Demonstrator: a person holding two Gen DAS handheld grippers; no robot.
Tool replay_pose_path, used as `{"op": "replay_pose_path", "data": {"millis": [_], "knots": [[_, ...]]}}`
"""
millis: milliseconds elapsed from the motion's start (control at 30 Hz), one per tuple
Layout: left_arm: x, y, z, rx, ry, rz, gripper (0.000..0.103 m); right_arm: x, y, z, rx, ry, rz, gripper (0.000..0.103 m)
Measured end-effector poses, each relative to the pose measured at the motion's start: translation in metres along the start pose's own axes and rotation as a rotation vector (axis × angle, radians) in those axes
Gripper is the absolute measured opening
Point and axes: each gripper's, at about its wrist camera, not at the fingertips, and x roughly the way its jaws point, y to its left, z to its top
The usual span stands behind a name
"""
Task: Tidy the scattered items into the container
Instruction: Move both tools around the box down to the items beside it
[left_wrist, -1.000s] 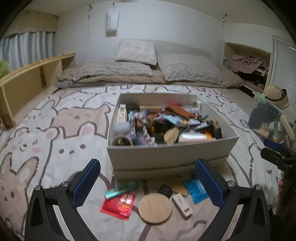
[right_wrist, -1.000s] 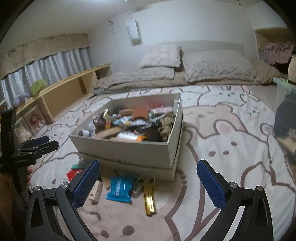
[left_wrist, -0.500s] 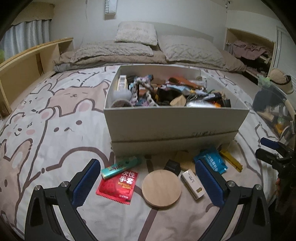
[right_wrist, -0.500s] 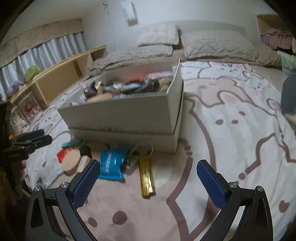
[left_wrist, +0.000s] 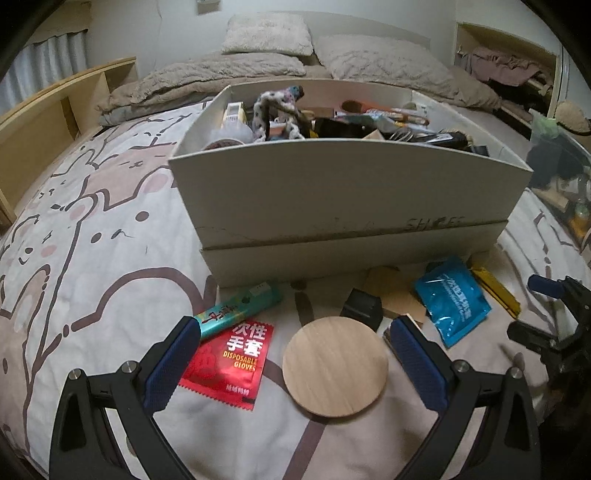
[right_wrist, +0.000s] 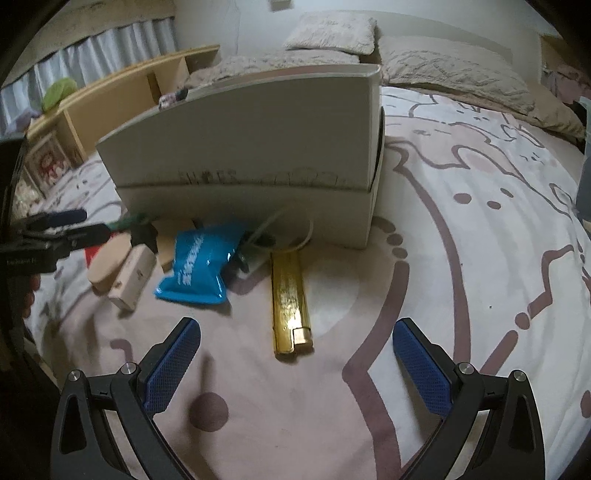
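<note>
A white cardboard box (left_wrist: 347, 199) (right_wrist: 243, 140), full of small items, stands on the bed. Loose items lie in front of it. My left gripper (left_wrist: 295, 363) is open, low over a round wooden disc (left_wrist: 335, 365) and a red glove packet (left_wrist: 231, 360); a green tube (left_wrist: 238, 308), a black cube (left_wrist: 364, 306) and a blue pouch (left_wrist: 451, 299) lie beyond. My right gripper (right_wrist: 295, 363) is open just short of a gold bar-shaped pack (right_wrist: 290, 299). The blue pouch (right_wrist: 201, 266) and a cream case (right_wrist: 131, 277) lie to its left.
The bedspread (right_wrist: 480, 221) has a bear pattern. Pillows (left_wrist: 267, 37) and a folded blanket lie at the head. A wooden shelf (left_wrist: 44, 122) runs along the left. A hand holds the other gripper (left_wrist: 554, 332) at the right edge; cluttered things sit beyond the bed's right side.
Both grippers have dropped and moved forward toward the loose items before the box. The box's near wall now fills more of both views. Both stay open.
</note>
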Motion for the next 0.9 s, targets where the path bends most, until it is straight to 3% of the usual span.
{"op": "replay_pose_path", "data": {"millis": [400, 900], "knots": [[0.031, -0.008, 0.009, 0.062, 0.05, 0.029, 0.103, 0.006, -0.003, -0.002, -0.044, 0.007, -0.063, 0.103], [0.03, -0.029, -0.008, 0.186, 0.113, -0.09, 0.103, -0.002, -0.044, 0.002, 0.063, -0.021, -0.146, 0.103]]}}
